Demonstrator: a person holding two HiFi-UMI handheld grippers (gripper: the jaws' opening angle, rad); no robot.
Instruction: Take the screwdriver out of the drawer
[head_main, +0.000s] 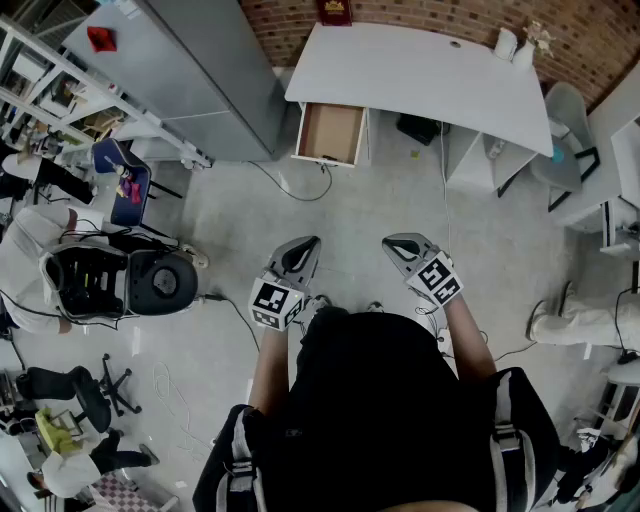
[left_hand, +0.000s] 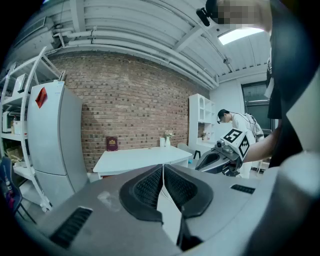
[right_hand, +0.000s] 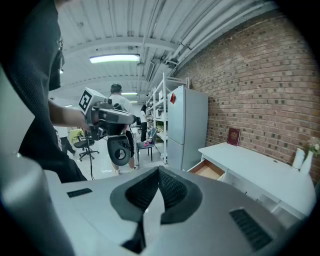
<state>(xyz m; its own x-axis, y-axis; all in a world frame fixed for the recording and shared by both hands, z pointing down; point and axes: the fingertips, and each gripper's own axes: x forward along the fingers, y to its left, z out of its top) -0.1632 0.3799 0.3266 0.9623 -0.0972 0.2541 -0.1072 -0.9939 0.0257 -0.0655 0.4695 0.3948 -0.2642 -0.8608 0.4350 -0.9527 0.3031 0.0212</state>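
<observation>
Room: brick-walled workshop with a pale concrete floor (head_main: 400, 200), people busy at the far left, and we're standing well back from the action.
Desk: long white desk (head_main: 420, 75) against the brick wall, its pale wooden drawer (head_main: 330, 132) pulled open at the left end.
Screwdriver: should be in that drawer, but from this far off I can't pick it out; the bottom looks mostly bare board.
Left gripper: left gripper (head_main: 304, 245) held at waist height, black ribbed pads (left_hand: 145, 187) pressed together, nothing between them.
Right gripper: right gripper (head_main: 399, 244) level with it, pads likewise closed on empty air.
Stage: approach not begun, I'd say; both tools are well apart from the drawer.
Risk: loose cables (head_main: 296, 196) snake across the floor between us and the desk, so a snagged foot is the obvious hazard. Those jaws must part before going in, or they'll just shove the tool deeper. A round handle may roll away from a careless pinch.
Writing: black-and-white square markers (head_main: 275, 298) on each gripper cube; a red label (head_main: 101, 39) on the tall grey refrigerator (head_main: 200, 80); a dark red book with a gold crest (head_main: 333, 10) on the desk. No lettering readable on any.
</observation>
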